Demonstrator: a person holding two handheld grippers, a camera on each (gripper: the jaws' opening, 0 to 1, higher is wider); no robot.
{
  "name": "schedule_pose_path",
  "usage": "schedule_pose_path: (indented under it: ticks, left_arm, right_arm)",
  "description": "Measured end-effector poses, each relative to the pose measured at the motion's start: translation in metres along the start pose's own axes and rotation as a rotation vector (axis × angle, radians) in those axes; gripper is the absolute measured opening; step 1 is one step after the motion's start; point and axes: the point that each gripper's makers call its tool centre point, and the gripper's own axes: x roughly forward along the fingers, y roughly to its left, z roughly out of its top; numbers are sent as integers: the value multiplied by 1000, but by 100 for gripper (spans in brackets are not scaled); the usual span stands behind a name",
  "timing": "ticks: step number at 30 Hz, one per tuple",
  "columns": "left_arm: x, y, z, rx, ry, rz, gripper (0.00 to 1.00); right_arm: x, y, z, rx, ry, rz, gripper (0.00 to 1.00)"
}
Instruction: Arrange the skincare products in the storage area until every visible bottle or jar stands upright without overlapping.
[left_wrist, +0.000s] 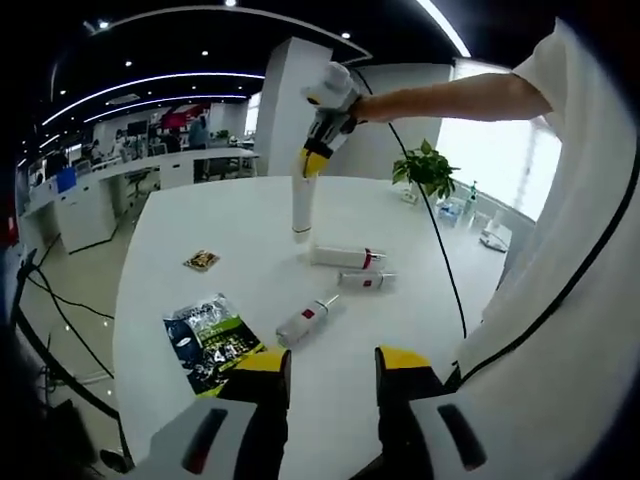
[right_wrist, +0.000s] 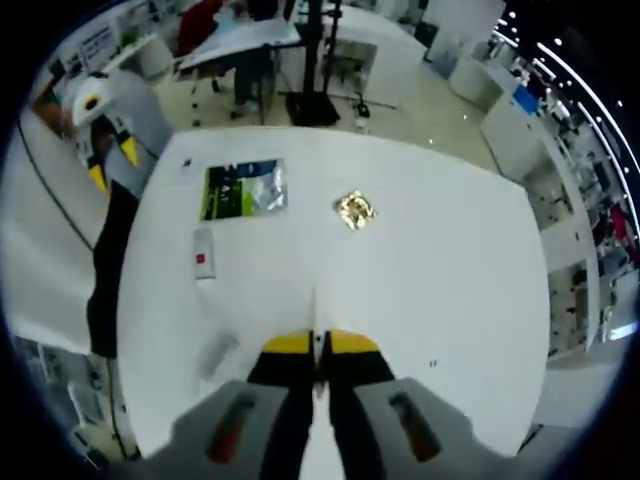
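In the left gripper view the left gripper (left_wrist: 332, 368) hung low over the near edge of the white table (left_wrist: 250, 215), its two yellow-tipped jaws spread apart with nothing between them. Across the table the right gripper (left_wrist: 312, 165) came down from above, held by a person's outstretched arm, and its yellow tips pinched the top of a tall white tube (left_wrist: 301, 208) that stood upright with its base on the tabletop. Three other products lay on their sides: a long white bottle with a red band (left_wrist: 346, 257), just beyond a shorter tube (left_wrist: 365, 280), and nearer the left gripper a small pump bottle (left_wrist: 304, 322) pointing diagonally. None of them touched another, as far as could be seen. A dark printed sachet (left_wrist: 212, 342) lay flat beside the left jaw, its lower corner hidden behind it, and a small gold packet (left_wrist: 201, 261) sat well apart toward the far left. A potted plant (left_wrist: 428, 170) stood at the far right corner; the small items past it were too blurred to name. In the right gripper view the jaws were pressed nearly together on the tube, of which only a pale foreshortened sliver showed, hard to distinguish from the table.
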Motion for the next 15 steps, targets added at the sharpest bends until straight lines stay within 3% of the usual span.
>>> schedule_pose_path:
  ticks: [15]
  left_arm:
    - [0, -3, 0, 19, 11, -9, 34]
  right_arm:
    - [-10, 3, -48, 74, 27, 18, 1]
